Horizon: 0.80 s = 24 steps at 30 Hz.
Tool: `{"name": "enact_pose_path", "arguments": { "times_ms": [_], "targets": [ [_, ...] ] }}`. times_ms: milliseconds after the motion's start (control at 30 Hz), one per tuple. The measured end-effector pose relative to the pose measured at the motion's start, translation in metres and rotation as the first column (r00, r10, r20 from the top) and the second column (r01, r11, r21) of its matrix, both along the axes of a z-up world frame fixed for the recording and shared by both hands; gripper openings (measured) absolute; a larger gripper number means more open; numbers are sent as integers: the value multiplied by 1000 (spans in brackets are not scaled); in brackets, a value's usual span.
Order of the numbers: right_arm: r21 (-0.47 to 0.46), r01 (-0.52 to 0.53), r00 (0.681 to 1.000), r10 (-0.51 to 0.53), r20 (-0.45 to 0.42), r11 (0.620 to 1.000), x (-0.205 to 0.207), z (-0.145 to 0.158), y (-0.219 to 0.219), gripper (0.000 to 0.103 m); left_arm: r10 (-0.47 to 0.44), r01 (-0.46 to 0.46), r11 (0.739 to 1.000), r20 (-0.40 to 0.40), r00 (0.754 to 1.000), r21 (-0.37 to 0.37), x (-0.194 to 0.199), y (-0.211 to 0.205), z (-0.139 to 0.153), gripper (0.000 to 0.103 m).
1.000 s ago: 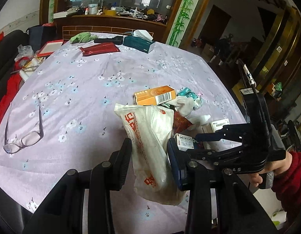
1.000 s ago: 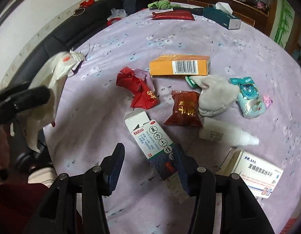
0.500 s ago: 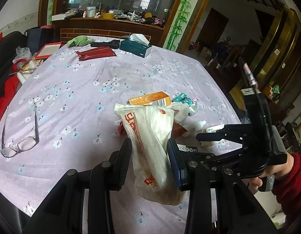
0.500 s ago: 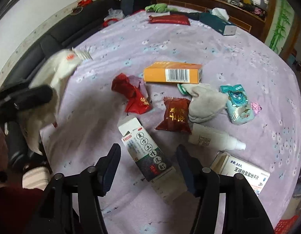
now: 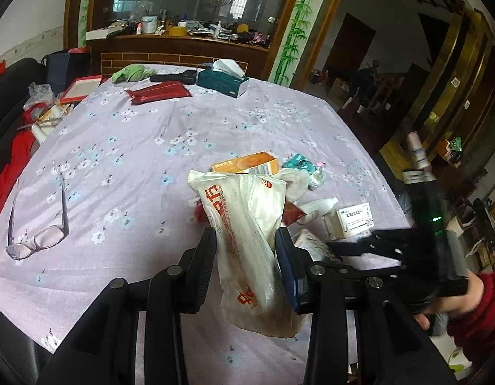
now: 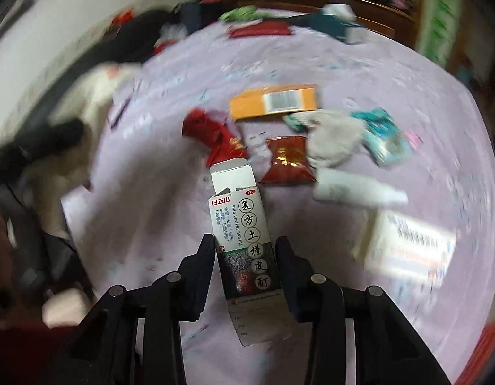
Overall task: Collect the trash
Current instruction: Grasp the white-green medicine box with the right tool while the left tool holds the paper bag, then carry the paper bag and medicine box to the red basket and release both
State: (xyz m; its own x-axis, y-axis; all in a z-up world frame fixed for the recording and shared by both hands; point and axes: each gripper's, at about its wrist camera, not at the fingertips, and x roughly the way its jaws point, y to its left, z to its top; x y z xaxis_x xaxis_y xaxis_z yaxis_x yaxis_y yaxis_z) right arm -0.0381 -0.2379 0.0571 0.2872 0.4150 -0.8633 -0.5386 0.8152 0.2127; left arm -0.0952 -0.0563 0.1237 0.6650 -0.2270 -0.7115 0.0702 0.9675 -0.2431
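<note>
A lilac flowered surface (image 5: 125, 147) carried scattered litter. The left tongs (image 5: 246, 268) clenched a white plastic bag (image 5: 247, 224); the right tongs (image 6: 246, 268) gripped a medicine box (image 6: 244, 240), its open flap at twelve o'clock.

The white plastic bag (image 5: 250, 240) hides most of the litter behind it: only the top of the orange box (image 5: 246, 164), a corner of the red wrapper (image 5: 292, 215) and the tip of the white bottle (image 5: 321, 205) show past it. In the right wrist view everything beyond the medicine box (image 6: 244, 243) is smeared by motion; print on the white carton (image 6: 408, 240) right of it is unreadable. The counter (image 5: 135, 147) is cut off by the lower edge.
</note>
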Motion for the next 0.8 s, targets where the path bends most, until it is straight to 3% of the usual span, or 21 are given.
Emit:
{"name": "enact_pose_path", "arguments": {
  "times_ms": [133, 300, 467, 800],
  "targets": [
    [115, 204, 979, -205, -3, 972, -20, 26, -36, 42, -12, 12, 1000, 3, 1000, 18, 0, -17, -2, 37],
    [152, 347, 932, -359, 60, 926, -50, 58, -63, 42, -64, 63, 997, 16, 998, 53, 4, -46, 2, 37],
    [170, 420, 887, -443, 129, 891, -69, 81, -88, 42, -102, 96, 991, 69, 992, 90, 8, -71, 13, 37],
    [203, 546, 801, -577, 159, 813, -79, 104, -146, 42, -164, 154, 982, 78, 983, 110, 16, -108, 22, 37]
  ]
}}
